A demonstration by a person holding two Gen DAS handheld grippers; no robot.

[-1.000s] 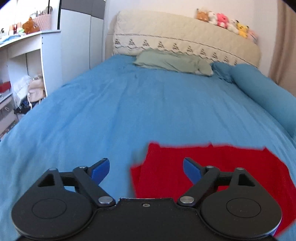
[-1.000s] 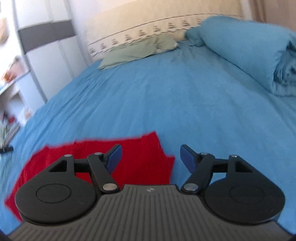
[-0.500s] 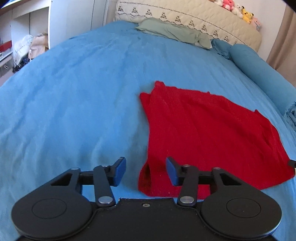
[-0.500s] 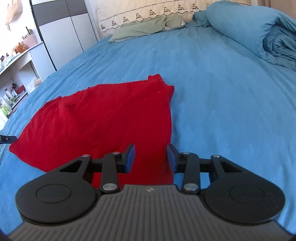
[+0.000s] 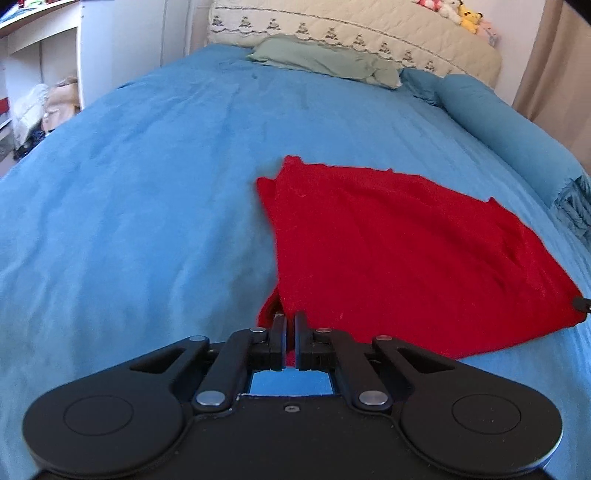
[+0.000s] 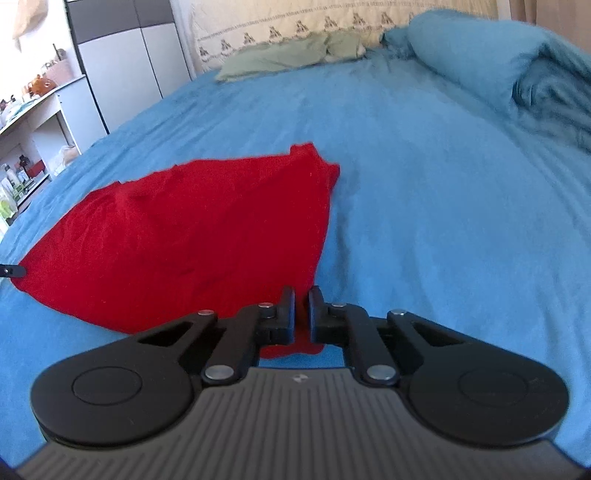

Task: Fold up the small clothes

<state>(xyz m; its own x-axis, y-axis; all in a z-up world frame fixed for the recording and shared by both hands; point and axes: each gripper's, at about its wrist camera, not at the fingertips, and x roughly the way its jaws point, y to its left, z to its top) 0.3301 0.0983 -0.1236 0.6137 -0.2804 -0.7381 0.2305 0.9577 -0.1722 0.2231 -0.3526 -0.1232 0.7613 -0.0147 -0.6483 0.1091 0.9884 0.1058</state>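
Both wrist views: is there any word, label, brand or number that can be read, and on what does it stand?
None can be read.
Right hand-held gripper: a small mark on its grey body, too small to read.
Bottles on the shelf: labels blurred.
Headboard: only a stitched pattern, no letters.

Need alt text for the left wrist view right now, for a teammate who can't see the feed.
The left gripper is shut on the near left corner of a red garment spread flat on a blue bedspread. Beyond it lie a green pillow against a cream headboard and a rolled blue duvet on the right.
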